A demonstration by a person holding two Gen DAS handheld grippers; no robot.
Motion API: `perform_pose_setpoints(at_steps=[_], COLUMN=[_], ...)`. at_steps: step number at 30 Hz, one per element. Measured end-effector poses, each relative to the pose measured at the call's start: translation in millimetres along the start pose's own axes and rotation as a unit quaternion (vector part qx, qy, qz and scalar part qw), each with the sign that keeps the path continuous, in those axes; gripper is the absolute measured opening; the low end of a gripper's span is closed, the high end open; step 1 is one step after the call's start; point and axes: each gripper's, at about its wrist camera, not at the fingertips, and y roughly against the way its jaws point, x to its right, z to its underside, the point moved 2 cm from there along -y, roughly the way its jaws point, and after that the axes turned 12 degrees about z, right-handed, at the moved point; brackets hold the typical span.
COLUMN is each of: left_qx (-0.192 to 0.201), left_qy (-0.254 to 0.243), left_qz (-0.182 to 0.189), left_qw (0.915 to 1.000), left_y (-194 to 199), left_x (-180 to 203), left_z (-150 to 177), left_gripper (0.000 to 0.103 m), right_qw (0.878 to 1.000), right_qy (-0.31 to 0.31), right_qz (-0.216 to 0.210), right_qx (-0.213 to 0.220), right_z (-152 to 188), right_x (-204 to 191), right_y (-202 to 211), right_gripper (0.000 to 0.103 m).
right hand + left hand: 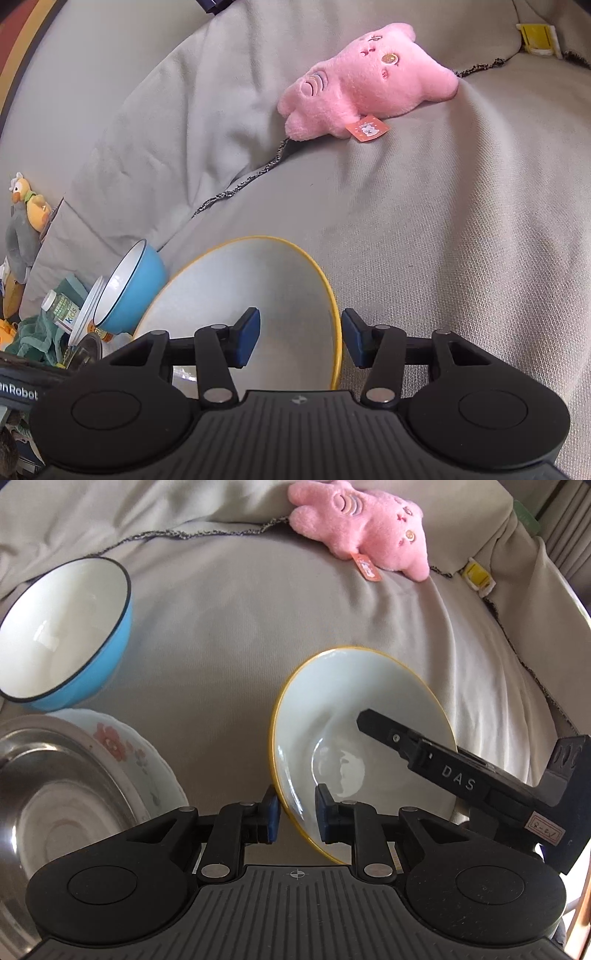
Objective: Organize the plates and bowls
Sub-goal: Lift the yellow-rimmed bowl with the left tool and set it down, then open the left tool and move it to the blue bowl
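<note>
Yellow-rimmed bowl (354,716) sits lower centre in the left wrist view, tilted, its rim between the released left tongs (295,812); blue bowl (70,627) upper left. Right wrist view: right tongs (300,338) released, straddling the rim at lower centre.

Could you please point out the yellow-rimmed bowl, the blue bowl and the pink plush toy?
yellow-rimmed bowl (332,701): left wrist view, white inner wall.
blue bowl (96,672): left wrist view, blue outer wall.
pink plush toy (369,85): right wrist view, middle of its body.
</note>
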Motion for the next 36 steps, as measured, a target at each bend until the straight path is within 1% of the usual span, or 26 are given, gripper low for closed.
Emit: perform_pose_setpoints(at_steps=[2, 3, 4, 6, 7, 9, 11, 12, 13, 14, 16, 19, 21, 23, 24, 26, 28, 30, 33, 36], left_qx=[0.005, 0.007, 0.010, 0.022, 0.034, 0.066, 0.112, 0.133, 0.161, 0.183, 0.214, 0.223, 0.221, 0.221, 0.226, 0.234, 0.239, 0.237, 0.223, 0.204], left_qy=[0.006, 0.010, 0.015, 0.031, 0.039, 0.047, 0.036, 0.026, 0.013, 0.004, 0.016, 0.062, 0.069, 0.071, 0.074, 0.073, 0.063, 0.058, 0.059, 0.055], left_qz=[0.014, 0.026, 0.037, 0.061, 0.080, 0.123, 0.136, 0.132, 0.116, 0.089, 0.034, -0.023, -0.044, -0.048, -0.043, -0.038, -0.041, -0.040, -0.026, -0.035], left_qw=[0.9999, 0.9996, 0.9991, 0.9974, 0.9955, 0.9891, 0.9836, 0.9819, 0.9801, 0.9789, 0.9762, 0.9726, 0.9717, 0.9715, 0.9705, 0.9688, 0.9682, 0.9689, 0.9728, 0.9769], left_y=[6, 11, 16, 31, 39, 58, 82, 92, 104, 114, 128, 137, 137, 136, 138, 143, 143, 142, 136, 129], left_x=[-3, -4, -6, -13, -18, -28, -42, -49, -57, -67, -91, -132, -150, -160, -166, -172, -174, -175, -180, -183], left_z=[-4, -6, -6, -6, -5, -5, -5, -5, -6, -6, -5, -4, -5, -5, -4, 0, 3, 3, -2, -8], left_gripper=[0.022, 0.022, 0.022, 0.027, 0.026, 0.027, 0.027, 0.027, 0.027, 0.027, 0.027, 0.027, 0.027, 0.027, 0.027, 0.027, 0.027, 0.027, 0.027, 0.027], right_qw=[1.000, 1.000, 1.000, 0.999, 0.998, 0.997, 0.996, 0.996, 0.995, 0.995, 0.993, 0.986, 0.984, 0.985, 0.985, 0.985, 0.983, 0.981, 0.981, 0.983], right_qy=[0.002, 0.003, 0.006, 0.008, 0.007, 0.005, 0.000, -0.004, -0.005, -0.001, 0.026, 0.093, 0.126, 0.143, 0.150, 0.161, 0.175, 0.187, 0.186, 0.177], right_qz=[0.002, 0.005, 0.009, 0.017, 0.019, 0.029, 0.044, 0.050, 0.053, 0.056, 0.071, 0.096, 0.093, 0.072, 0.059, 0.046, 0.046, 0.057, 0.057, 0.044], right_qx=[0.002, 0.010, 0.023, 0.051, 0.062, 0.076, 0.080, 0.079, 0.080, 0.082, 0.087, 0.095, 0.087, 0.066, 0.054, 0.036, 0.026, 0.017, -0.001, -0.027], right_z=[1, 0, -1, -4, -5, -5, -6, -7, -8, -8, -11, -17, -23, -31, -33, -32, -28, -24, -28, -38], right_x=[0, 0, -1, -1, 0, 3, 6, 6, 5, 1, -14, -56, -86, -116, -129, -150, -169, -183, -198, -212], right_y=[3, 6, 10, 21, 26, 32, 36, 38, 41, 44, 49, 55, 54, 48, 44, 37, 30, 23, 14, 1], right_gripper=[0.050, 0.055, 0.057, 0.061, 0.063, 0.065, 0.065, 0.065, 0.065, 0.065, 0.065, 0.065, 0.065, 0.065, 0.065, 0.065, 0.067, 0.068, 0.068, 0.068])
